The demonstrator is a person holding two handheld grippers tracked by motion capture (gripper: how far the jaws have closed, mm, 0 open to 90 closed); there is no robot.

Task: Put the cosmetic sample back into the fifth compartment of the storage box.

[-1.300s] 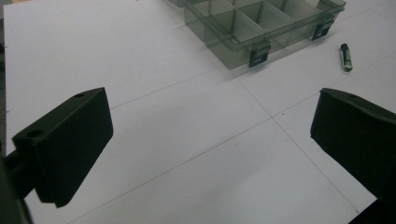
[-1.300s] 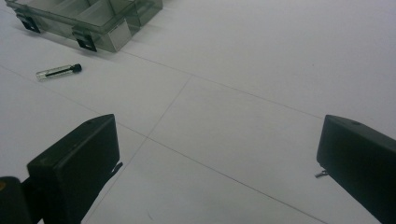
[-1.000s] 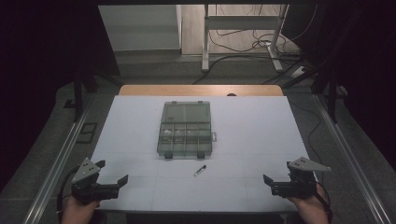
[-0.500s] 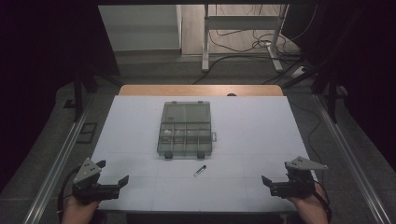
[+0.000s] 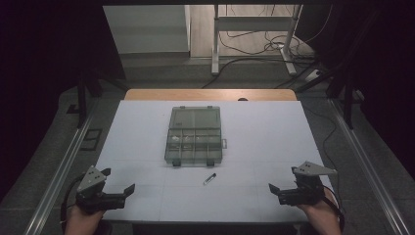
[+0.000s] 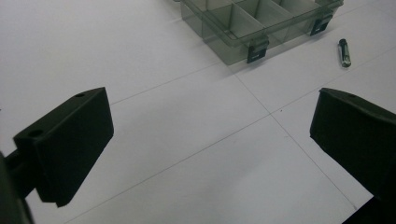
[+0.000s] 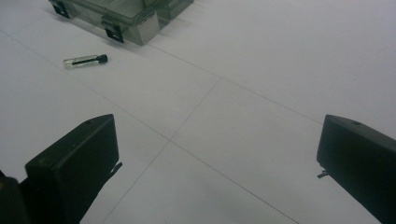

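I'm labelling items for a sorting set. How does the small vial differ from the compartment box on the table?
The vial is tiny and slim; the box is far larger, flat and rectangular. The vial is clear with a dark cap and lies on its side, slanted; the box is smoky grey, divided into compartments, with dark latches on its near edge. The vial lies apart from the box, just in front of it. Both are see-through and rest on the white table.

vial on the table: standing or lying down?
Lying down. The vial rests on its side on the white table, black cap toward the organizer box, just in front of it and not touching it.
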